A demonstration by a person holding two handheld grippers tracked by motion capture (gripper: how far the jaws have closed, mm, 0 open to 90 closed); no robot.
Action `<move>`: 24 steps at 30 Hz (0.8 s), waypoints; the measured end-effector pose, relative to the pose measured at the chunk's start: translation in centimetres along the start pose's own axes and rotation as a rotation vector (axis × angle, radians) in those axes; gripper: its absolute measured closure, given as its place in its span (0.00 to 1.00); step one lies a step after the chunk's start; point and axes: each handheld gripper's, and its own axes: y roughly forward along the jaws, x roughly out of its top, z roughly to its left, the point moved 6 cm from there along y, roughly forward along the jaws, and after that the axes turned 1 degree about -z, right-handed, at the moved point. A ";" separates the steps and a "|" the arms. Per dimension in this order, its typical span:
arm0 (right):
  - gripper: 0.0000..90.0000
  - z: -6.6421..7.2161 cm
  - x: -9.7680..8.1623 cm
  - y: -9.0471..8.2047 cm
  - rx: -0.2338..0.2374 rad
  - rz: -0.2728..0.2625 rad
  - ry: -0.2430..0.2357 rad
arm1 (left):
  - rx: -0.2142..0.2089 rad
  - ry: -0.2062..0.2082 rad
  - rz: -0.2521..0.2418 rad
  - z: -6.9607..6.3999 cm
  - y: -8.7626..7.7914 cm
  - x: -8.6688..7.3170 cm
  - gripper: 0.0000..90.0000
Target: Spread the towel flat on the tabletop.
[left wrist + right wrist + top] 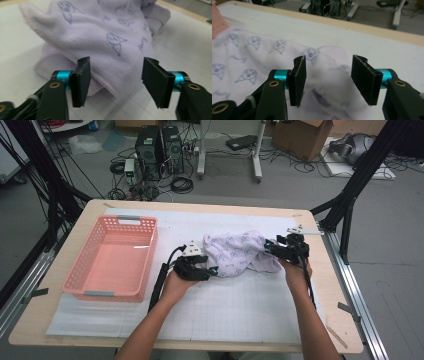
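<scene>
On the wooden table (pixel 60 320), a white gridded mat (pixel 225 315) covers most of the top, with a pink plastic basket (pixel 114 257) standing at its left side and a crumpled pale lilac cloth (pixel 240 251) printed with small blue figures lying bunched near the middle, well apart from the basket. The left gripper (pixel 207 270) sits at the cloth's near-left edge with its jaws spread wide, the stitched hem between them but unpressed. The right gripper (pixel 270 247) is at the cloth's right end, jaws likewise apart with fabric loose between them, gripping nothing.
</scene>
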 end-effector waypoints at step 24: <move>0.70 5.5 -6.7 -0.1 0.245 0.146 -0.108 | -0.076 0.079 -0.269 -2.9 -5.3 4.1 0.93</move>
